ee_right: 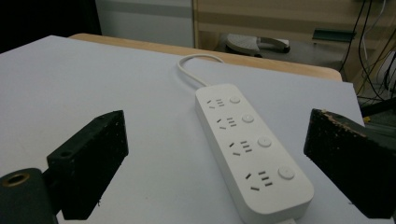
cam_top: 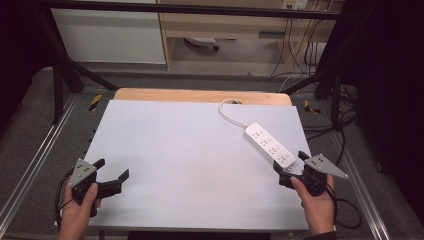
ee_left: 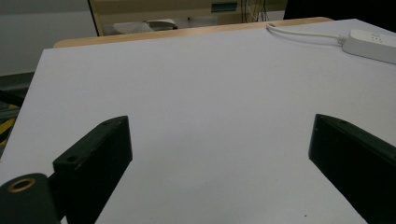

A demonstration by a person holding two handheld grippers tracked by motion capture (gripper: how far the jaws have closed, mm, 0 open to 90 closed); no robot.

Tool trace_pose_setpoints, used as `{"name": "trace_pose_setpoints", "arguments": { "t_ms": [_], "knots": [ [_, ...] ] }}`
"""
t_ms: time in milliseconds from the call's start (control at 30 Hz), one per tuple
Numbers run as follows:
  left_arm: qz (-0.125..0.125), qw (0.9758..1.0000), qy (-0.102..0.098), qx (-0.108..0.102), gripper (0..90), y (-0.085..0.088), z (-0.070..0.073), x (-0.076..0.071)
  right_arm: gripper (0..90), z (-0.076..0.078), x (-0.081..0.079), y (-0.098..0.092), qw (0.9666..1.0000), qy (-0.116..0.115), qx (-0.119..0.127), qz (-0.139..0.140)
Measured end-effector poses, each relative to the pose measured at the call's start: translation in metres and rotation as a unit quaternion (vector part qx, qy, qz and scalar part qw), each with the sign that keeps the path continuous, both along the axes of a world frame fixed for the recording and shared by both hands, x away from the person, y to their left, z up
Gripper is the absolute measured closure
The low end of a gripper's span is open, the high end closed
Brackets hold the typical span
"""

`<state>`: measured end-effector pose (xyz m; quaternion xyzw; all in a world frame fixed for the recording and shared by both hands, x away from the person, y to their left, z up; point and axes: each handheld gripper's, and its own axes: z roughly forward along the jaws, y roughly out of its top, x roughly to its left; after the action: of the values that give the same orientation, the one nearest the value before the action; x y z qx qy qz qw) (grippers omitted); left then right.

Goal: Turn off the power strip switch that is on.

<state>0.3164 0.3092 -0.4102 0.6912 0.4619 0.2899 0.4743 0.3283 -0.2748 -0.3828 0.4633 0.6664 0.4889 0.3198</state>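
Observation:
A white power strip (cam_top: 269, 144) with several sockets and round buttons lies on the white table top (cam_top: 190, 155) at the right, its white cable (cam_top: 227, 112) curling off toward the back edge. My right gripper (cam_top: 291, 164) is open at the strip's near end, held in a hand at the table's right front. In the right gripper view the power strip (ee_right: 250, 144) lies between the two spread jaws, untouched. My left gripper (cam_top: 112, 170) stands open at the left front with nothing between its jaws. The left gripper view catches the power strip (ee_left: 373, 45) far off at top right.
The white sheet covers a wooden table whose back edge (cam_top: 200, 95) shows as a tan strip. Metal rails (cam_top: 30, 165) run along both sides. Behind stand a wooden desk (cam_top: 225, 25) and hanging cables (cam_top: 300, 50).

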Motion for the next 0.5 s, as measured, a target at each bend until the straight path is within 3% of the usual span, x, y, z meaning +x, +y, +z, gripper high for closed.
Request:
{"name": "trace_pose_setpoints", "arguments": {
  "t_ms": [133,233,500],
  "knots": [
    [0.001,1.0,0.0,-0.001,5.9,0.0,0.0,-0.001,7.7,0.01,0.011,-0.001,0.9999,-0.011,0.006,-0.006],
    [-0.001,1.0,0.001,0.001,6.0,0.0,0.0,-0.001,8.4,0.018,0.019,-0.002,0.9999,-0.001,0.015,0.0],
    [0.001,1.0,0.007,0.003,6.0,0.001,-0.002,0.0,5.9,0.028,0.047,-0.008,0.9999,0.009,-0.001,-0.006]
  ]
}}
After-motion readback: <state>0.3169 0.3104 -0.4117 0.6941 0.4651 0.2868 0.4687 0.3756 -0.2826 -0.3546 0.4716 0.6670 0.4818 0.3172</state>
